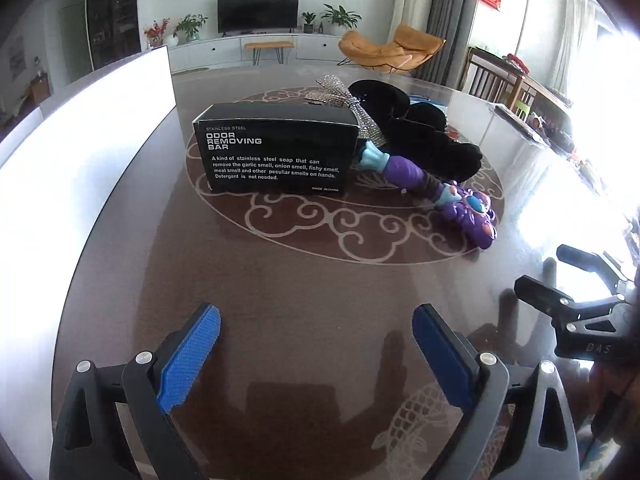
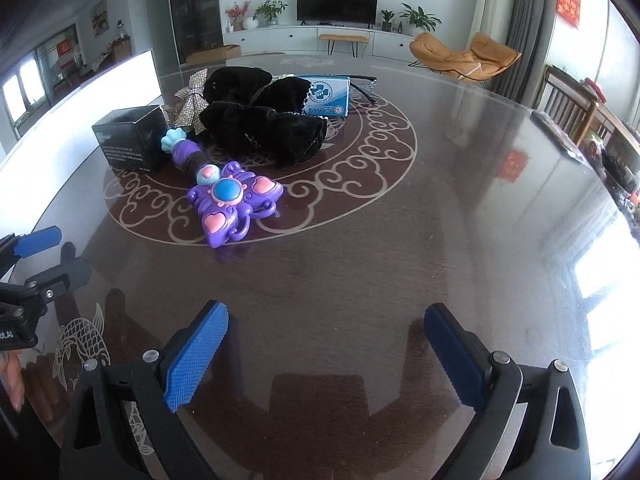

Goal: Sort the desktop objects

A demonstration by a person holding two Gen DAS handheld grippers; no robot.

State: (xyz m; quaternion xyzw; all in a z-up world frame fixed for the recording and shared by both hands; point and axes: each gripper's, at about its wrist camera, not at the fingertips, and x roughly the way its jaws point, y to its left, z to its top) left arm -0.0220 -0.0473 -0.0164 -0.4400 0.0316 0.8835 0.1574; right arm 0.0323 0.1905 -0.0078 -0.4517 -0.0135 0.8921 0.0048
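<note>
A black "odor removing bar" box [image 1: 276, 154] [image 2: 132, 138] stands in the middle of the dark glossy table [image 1: 300, 280] [image 2: 400, 260]. Beside it lies a purple butterfly toy wand [image 1: 440, 194] [image 2: 228, 196], with a black velvet bow [image 1: 424, 136] [image 2: 264, 124] and a glittery silver bow [image 1: 340, 98] [image 2: 194, 98] behind. A blue-and-white box [image 2: 328, 94] and glasses [image 2: 366, 82] lie farther back. My left gripper [image 1: 316, 334] is open and empty, well short of the box. My right gripper [image 2: 326, 338] is open and empty, in front of the wand; it also shows in the left wrist view at the right edge [image 1: 560, 280].
A white board [image 1: 80, 140] [image 2: 80, 96] stands along the table's left edge. Wooden chairs [image 1: 500, 84] [image 2: 568, 104] stand off the table's right side. A hand [image 2: 12, 376] holds the left gripper at the left edge of the right wrist view.
</note>
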